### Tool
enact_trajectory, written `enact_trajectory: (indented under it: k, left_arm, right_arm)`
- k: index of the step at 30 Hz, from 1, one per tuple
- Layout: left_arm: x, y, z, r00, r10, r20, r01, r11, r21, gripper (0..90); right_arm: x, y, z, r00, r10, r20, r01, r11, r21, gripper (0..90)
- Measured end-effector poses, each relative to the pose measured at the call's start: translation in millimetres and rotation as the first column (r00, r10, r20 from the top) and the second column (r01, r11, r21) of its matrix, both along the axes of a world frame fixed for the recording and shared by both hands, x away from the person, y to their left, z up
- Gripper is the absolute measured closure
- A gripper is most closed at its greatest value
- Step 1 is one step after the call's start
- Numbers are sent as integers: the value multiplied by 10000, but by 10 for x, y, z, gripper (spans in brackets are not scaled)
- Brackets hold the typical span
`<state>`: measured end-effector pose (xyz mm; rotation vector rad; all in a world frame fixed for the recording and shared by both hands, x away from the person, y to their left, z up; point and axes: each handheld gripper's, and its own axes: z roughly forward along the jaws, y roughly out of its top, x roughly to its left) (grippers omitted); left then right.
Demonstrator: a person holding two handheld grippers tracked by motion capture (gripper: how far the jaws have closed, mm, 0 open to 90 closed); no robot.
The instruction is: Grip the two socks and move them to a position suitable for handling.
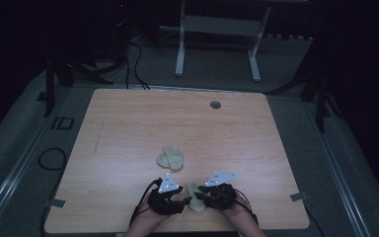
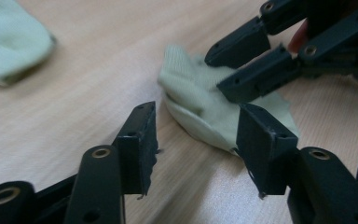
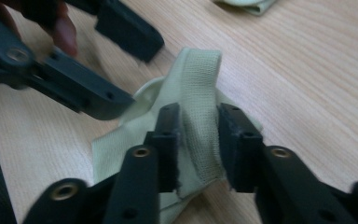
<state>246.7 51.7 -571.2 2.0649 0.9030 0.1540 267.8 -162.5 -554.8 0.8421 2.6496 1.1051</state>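
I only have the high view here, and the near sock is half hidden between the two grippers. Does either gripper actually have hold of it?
Observer: Yes. The right gripper pinches a raised fold of the near sock.
Operator: And the left?
Observer: The left gripper is open, jaws on either side of the sock's edge, not closed.
Operator: Which part is raised?
Observer: The ribbed cuff end stands up between the right jaws; the rest lies on the table.

Both hands sit close together; the right gripper (image 3: pixel 196 144) has its fingers (image 3: pixel 168 140) pinched nearly together, the left gripper (image 2: pixel 193 149) spread wide.
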Motion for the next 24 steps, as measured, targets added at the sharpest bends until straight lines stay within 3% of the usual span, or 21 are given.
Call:
enact_trajectory:
  k: [2, 7, 10, 16, 24]
  left_arm:
    - [28, -3, -16, 9998, -45, -178, 44, 10000, -18, 568]
    - [68, -24, -37, 9985, -404, -373, 396, 9990, -201, 716]
    - [62, -58, -28, 9987, -339, -377, 335, 9994, -114, 854]
    - [19, -14, 75, 10000, -71, -14, 71, 9999, -149, 886]
    - [-80, 241, 415, 9959, 565, 708, -517, 9964, -672, 888]
  right_arm:
    - [-6, 0, -24, 9999, 115, 11, -115, 9999, -117, 812]
    - [1, -13, -49, 9998, 176, -31, -177, 9998, -71, 823]
    - [-1, -10, -45, 9998, 180, -10, -180, 9998, -119, 824]
    - [-24, -50, 73, 9998, 159, 118, -161, 9998, 139, 829]
    - [-95, -301, 487, 9965, -293, 782, 199, 9928, 1179, 834]
